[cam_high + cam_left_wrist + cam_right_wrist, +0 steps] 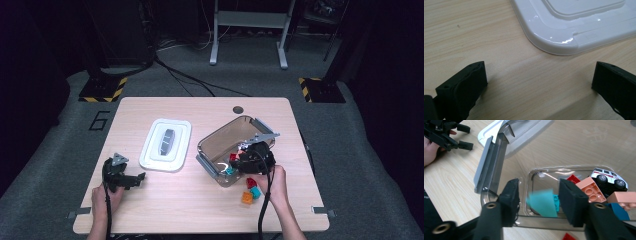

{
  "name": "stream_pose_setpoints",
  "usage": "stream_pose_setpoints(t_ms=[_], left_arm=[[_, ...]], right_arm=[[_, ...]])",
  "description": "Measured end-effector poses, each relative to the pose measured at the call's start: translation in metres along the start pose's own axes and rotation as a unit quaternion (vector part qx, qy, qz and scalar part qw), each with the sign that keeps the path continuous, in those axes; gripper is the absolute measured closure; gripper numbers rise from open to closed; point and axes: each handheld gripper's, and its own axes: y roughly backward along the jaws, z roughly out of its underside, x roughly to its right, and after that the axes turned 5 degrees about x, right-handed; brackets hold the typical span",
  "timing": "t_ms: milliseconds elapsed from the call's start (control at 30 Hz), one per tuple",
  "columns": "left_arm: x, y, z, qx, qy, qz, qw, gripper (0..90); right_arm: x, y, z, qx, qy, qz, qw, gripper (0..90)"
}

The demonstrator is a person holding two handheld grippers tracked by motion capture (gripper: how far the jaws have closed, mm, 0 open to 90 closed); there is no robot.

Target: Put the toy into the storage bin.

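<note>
Teal brick dropping into the clear bin

Right gripper [537,200], jaws apart, has the blurred teal brick [542,202] loose between them above the clear bin [499,157]; it may bounce out. Left gripper [539,82] rests open beside that bin's white lid [579,30].

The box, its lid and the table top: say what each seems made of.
Box: smoky see-through plastic, probably hard; the wood grain shows through its wall.
Lid: glossy white plastic, with bright glints along its rounded rim.
Table top: pale wood or a wood-look laminate, matt, with fine straight grain lines; which of the two cannot be told.
</note>
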Motion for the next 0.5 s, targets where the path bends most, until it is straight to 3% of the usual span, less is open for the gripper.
stream_pose_setpoints(t_ms=[233, 500], left_arm=[[0.000, 0.000, 0.000, 0.000, 0.000, 0.000, 1.0000, 0.0], [0.000, 0.000, 0.000, 0.000, 0.000, 0.000, 1.0000, 0.0]], right_arm=[[0.002, 0.021, 0.002, 0.021, -0.006, 0.020, 0.9996, 27.1], [0.008, 0.042, 0.015, 0.027, -0.004, 0.035, 0.9990, 16.7]])
